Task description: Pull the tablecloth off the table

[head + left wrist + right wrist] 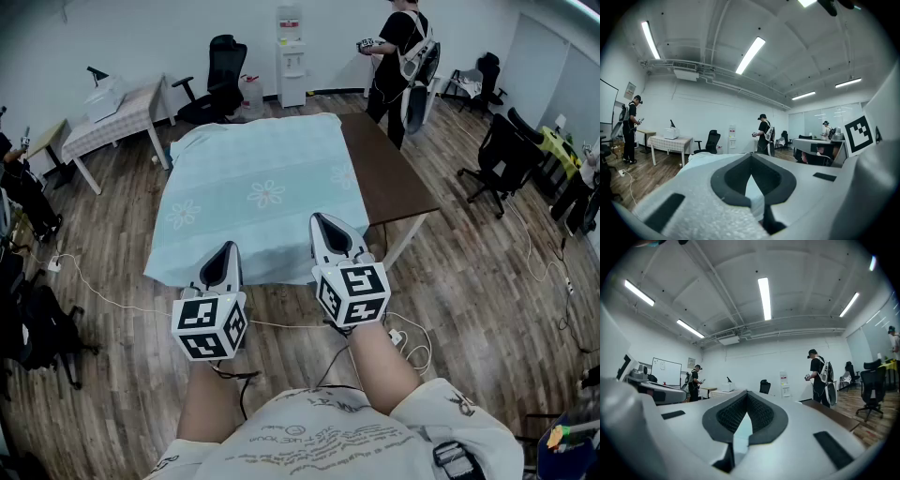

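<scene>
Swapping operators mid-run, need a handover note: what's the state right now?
Grippers: the left gripper is shut on the near edge of the tablecloth; the right gripper is shut on the same edge, beside it.
Things: the tablecloth lies flat over most of the table; the table's right strip is bare.
Done: both grips taken.
Left: pull the cloth off the table, toward you.

Three cameras at one table's (386, 178) near edge
Head view looks steeply down; both gripper views skim low and close over the same tablecloth (258, 192) (facing the far wall (187, 28)).
</scene>
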Motion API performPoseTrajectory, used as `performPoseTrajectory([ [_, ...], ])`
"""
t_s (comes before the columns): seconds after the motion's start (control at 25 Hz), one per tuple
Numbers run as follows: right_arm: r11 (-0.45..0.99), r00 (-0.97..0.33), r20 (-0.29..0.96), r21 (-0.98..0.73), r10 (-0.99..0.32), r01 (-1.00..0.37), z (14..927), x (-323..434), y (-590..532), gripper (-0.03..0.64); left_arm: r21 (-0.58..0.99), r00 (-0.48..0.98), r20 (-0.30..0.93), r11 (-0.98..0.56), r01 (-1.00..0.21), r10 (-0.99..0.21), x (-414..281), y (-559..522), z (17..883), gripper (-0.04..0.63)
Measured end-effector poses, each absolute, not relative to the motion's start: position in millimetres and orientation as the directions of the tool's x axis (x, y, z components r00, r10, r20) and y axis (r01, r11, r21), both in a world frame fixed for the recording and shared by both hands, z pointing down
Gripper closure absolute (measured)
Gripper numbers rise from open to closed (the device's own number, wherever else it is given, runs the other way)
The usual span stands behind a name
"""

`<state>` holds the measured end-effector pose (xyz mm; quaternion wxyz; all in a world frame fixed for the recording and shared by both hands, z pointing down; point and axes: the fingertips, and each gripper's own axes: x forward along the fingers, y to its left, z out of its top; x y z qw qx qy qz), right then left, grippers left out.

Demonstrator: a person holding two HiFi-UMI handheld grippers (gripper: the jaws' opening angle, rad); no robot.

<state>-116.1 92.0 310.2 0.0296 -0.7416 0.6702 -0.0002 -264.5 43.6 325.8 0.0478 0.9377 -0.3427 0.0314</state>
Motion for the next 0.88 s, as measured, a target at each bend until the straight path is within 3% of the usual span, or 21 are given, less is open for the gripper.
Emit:
performPoseTrajectory([
  [0.88,-0.038,0.035,0.030,-0.102,-0.999,-0.994,349,-50,137,0.603,0.065,0.724,0.119,-0.722,-0.689,-0.680,-191,90,338,0.583],
])
